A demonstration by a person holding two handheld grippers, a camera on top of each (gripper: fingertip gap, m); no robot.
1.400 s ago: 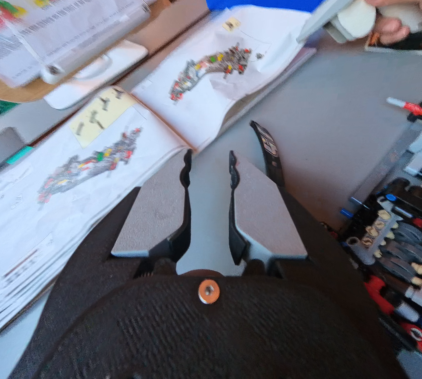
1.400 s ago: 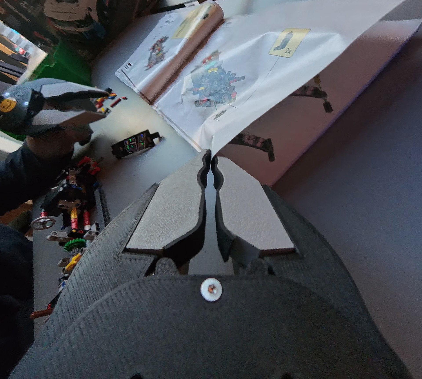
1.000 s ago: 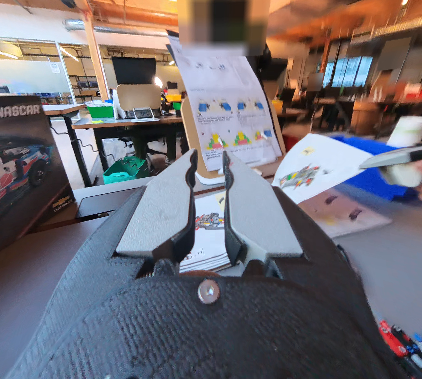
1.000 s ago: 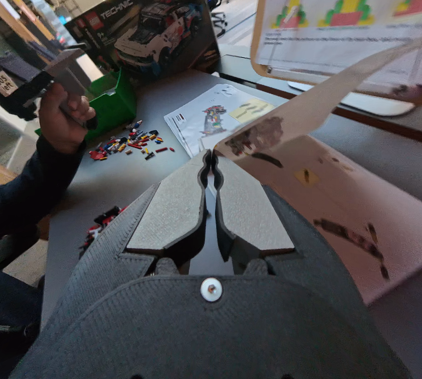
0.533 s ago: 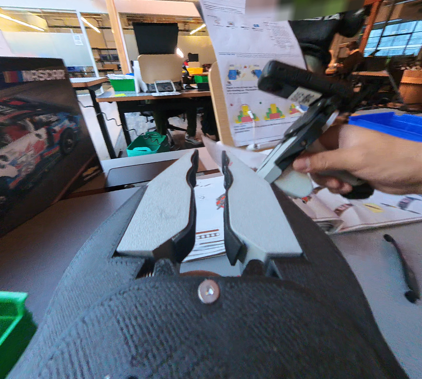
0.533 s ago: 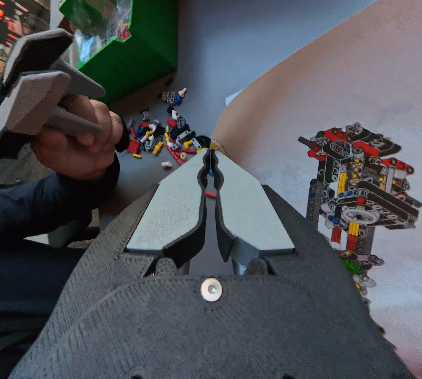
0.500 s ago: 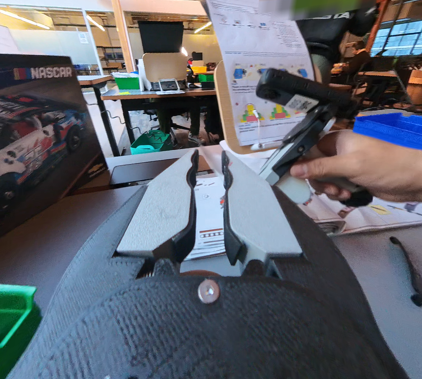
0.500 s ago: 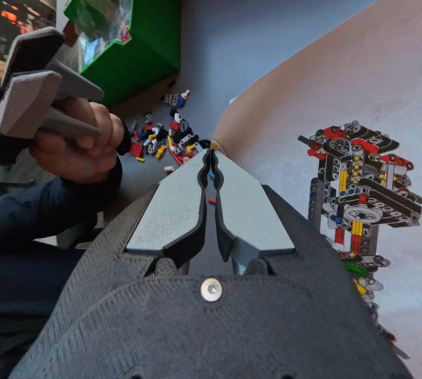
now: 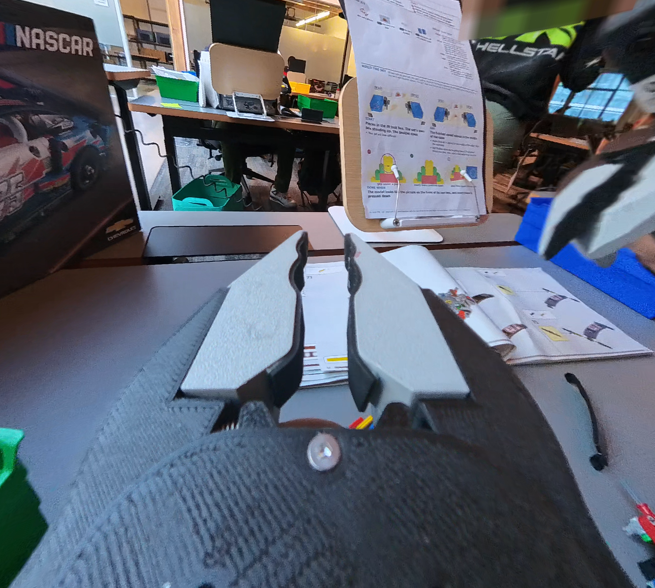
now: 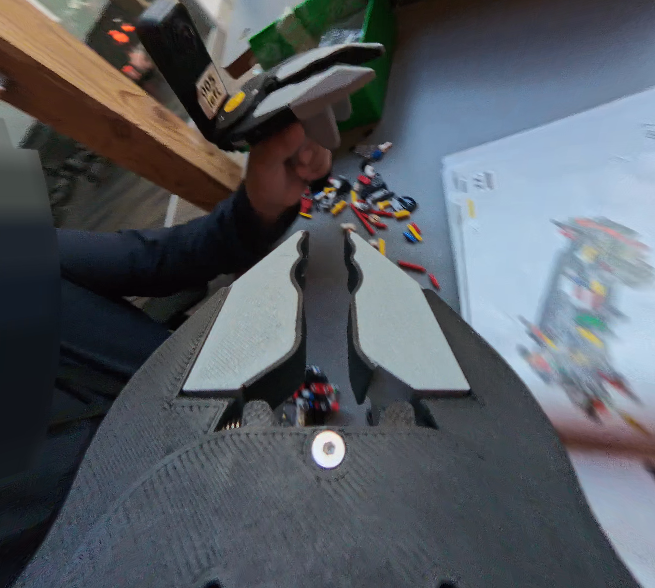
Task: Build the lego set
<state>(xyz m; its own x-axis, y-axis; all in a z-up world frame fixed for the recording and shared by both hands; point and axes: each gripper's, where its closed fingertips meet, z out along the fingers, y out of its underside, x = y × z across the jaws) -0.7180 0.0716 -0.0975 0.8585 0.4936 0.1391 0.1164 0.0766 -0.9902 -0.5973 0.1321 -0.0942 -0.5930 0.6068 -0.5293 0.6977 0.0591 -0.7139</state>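
Observation:
My left gripper (image 9: 326,241) is open and empty, held above the grey table (image 9: 106,323). It points over an open instruction booklet (image 9: 531,316) that lies flat on the table. My right gripper (image 10: 326,238) is open and empty, with bare table showing between its fingers. It hangs over the table just short of a pile of small loose bricks (image 10: 365,199), with a booklet page (image 10: 531,216) to its right. The right gripper also shows blurred at the upper right of the left wrist view (image 9: 599,202). The left gripper shows in the right wrist view (image 10: 319,82), held by a hand.
A car set box (image 9: 53,131) stands at the left. A wooden stand with a printed sheet (image 9: 418,145) stands behind the booklet. A blue bin (image 9: 602,273) is at the right and a green bin (image 10: 354,21) beyond the bricks. A black curved piece (image 9: 584,418) lies on the table. Across from one pair of fingers to the other is roughly 15 centimetres.
My right gripper was shut on a booklet page and carried it over to the left; now it has opened and the page lies flat. My left gripper tilted up from the table and stayed open.

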